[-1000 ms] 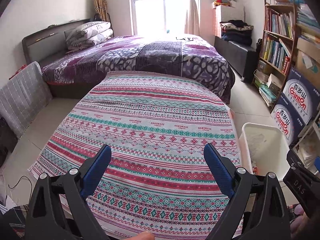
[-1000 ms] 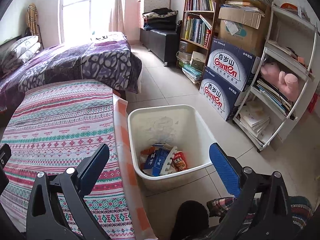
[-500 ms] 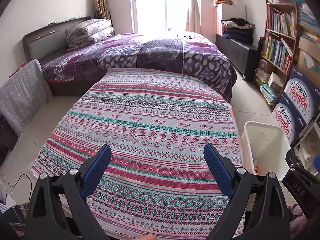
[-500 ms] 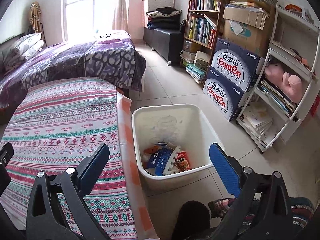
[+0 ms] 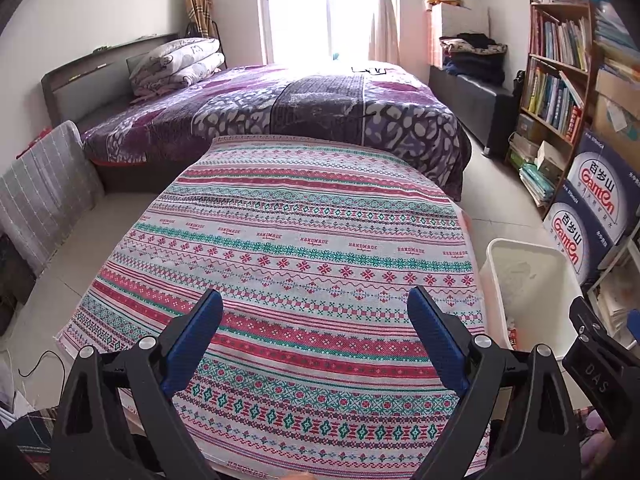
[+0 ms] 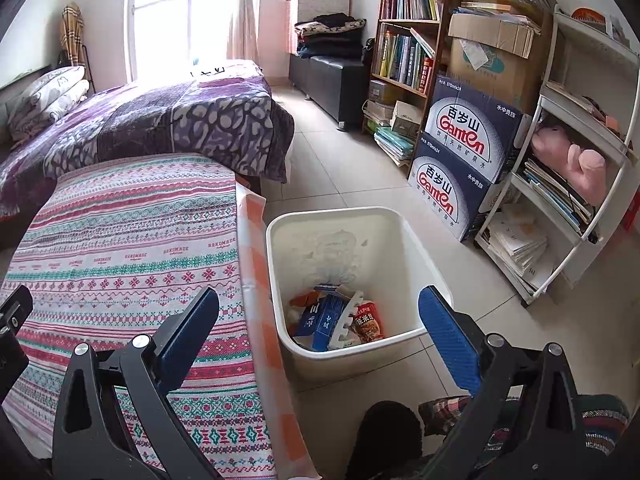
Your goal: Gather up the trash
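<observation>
A white trash bin (image 6: 408, 236) stands on the floor just right of the table; it also shows in the left wrist view (image 5: 532, 280). Inside lie a blue carton (image 6: 320, 320), a white foam piece (image 6: 347, 316) and a red snack packet (image 6: 368, 320). My right gripper (image 6: 318, 314) is open and empty, above the bin's near left side. My left gripper (image 5: 314, 316) is open and empty above the patterned tablecloth (image 5: 304, 248), which carries no loose items in view.
A purple bed (image 5: 280, 108) lies beyond the table. Blue Ganten boxes (image 6: 464, 152), a bookshelf (image 6: 408, 48) and a white rack (image 6: 580, 184) line the right wall. A grey cushion (image 5: 44, 184) leans at the left. Tiled floor (image 6: 344, 168) runs between bed and shelves.
Both views have shifted slightly, as if the grippers rose and drew back a little. Both grippers stay open and empty; the bin's contents are unchanged.
</observation>
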Tool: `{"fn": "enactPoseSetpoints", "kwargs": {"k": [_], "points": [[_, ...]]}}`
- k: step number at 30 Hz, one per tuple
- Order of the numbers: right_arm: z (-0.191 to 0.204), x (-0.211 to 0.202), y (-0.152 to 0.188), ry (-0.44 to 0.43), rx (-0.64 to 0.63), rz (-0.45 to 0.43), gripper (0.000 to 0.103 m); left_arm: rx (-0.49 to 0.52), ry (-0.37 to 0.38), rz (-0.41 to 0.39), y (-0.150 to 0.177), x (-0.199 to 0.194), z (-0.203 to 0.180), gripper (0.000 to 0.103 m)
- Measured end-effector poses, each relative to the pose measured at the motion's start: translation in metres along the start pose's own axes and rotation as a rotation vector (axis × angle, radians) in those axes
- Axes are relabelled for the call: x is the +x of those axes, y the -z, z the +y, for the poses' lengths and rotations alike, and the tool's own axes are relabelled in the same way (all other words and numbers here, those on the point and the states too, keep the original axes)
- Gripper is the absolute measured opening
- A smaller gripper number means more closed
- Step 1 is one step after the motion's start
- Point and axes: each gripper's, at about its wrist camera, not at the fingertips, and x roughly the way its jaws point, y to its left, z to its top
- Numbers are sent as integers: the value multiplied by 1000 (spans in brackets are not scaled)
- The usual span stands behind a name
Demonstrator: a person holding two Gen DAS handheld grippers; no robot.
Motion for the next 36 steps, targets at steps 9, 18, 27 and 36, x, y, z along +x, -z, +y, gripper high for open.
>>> {"fn": "enactPoseSetpoints", "kwargs": {"k": [9,18,27,36], "points": [[3,0,1,-12,-3,2,96,22,20,-23,1,-4,-6,91],[4,0,0,-10,-6,-1,96,43,51,-35,1,-5,-11,86],[5,-1,-1,-11,-8,-4,96,50,68,-31,2,-5,-13,86],[6,-6,-4,-20,-20,-33,96,29,73,0,2,0,-11,87]]}}
